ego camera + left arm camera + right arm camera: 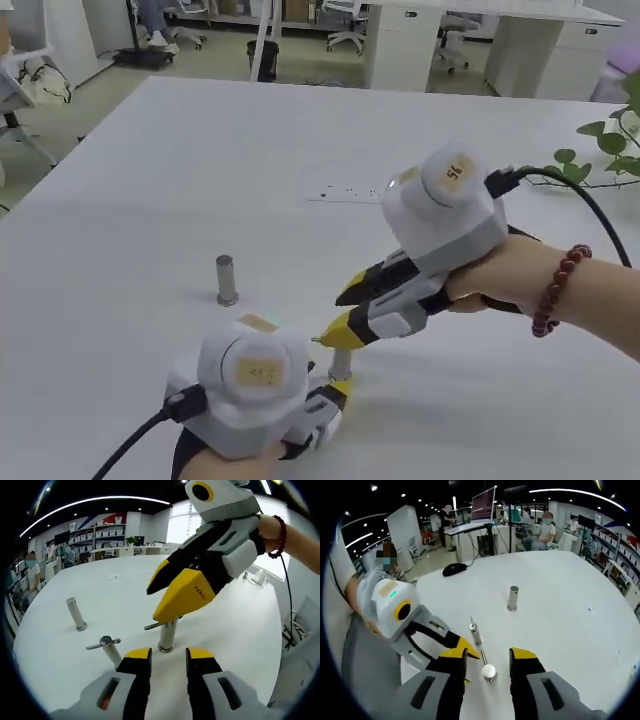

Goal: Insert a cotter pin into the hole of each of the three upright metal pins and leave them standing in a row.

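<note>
The left gripper [168, 654] sits with jaws parted just before the middle pin [167, 635], likely to steady it. The right gripper [152, 604], jaws apart and clamping nothing visible, hovers over that pin, where a cotter pin [154, 626] juts sideways. Left of the middle pin, the near pin [111, 652] carries its cotter and the far pin [76, 614] stands bare. The right gripper's round tag [455, 172] seems to read 15.

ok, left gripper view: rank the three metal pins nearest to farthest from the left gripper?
1. Pin with cotter through it, just beside the left-hand jaw.
2. Middle pin, straight ahead, under the right gripper.
3. Bare pin, far left.
</note>
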Demonstrator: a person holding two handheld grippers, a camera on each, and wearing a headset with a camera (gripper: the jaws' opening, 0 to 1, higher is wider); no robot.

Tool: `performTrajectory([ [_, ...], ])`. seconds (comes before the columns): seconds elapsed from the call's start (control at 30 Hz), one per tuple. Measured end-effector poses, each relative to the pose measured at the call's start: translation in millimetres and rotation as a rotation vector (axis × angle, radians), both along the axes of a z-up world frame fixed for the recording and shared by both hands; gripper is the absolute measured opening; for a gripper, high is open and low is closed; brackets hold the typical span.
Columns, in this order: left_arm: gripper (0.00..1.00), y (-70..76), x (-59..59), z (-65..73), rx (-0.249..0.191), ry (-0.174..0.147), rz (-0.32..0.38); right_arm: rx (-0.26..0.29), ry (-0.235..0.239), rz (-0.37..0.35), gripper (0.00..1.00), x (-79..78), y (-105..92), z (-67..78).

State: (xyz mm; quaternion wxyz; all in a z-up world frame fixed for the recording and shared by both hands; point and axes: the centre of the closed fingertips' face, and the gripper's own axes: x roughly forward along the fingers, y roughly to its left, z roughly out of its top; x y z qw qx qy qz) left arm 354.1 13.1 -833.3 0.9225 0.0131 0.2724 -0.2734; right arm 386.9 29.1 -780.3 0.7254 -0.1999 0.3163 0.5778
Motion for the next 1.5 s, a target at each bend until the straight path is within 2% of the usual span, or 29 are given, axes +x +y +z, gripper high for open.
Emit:
performTrajectory([
  [0.13,0.3,2.1,-9.3,2.4,-0.009,0.008,-0.009,0.061,-0.009,-0.019,0.36,7.4,16.4,8.9],
  [0.3,0.34,8.7,-19.3,7.3,-0.017,0.007,-0.01,0.106,-0.032,-0.033,0.37,17.0,34.6,15.5],
  [0.5,0.4,20.4,-28.4,16.8,-0.041,0.005,0.019,0.154,-0.025,-0.062,0.43,28.9,52.4,13.3],
  [0.73,0.49,28.8,-36.6,24.1,-0.072,0.001,0.056,0.163,-0.02,-0.074,0.44,37.5,69.6,4.7],
  [1.03,0.61,36.6,-37.5,39.5,-0.132,-0.037,0.094,0.175,-0.031,-0.09,0.44,56.2,89.6,-8.3],
  [1.23,0.66,44.0,-36.2,40.4,-0.121,-0.049,0.104,0.19,-0.043,-0.086,0.42,62.9,103.4,-13.2],
  [1.33,0.69,47.1,-35.6,40.6,-0.1,-0.06,0.098,0.185,-0.057,-0.088,0.41,68.2,107.7,-17.0],
  [1.5,0.76,51.5,-34.6,43.0,-0.086,-0.079,0.095,0.205,-0.063,-0.105,0.35,75.3,115.2,-21.6],
])
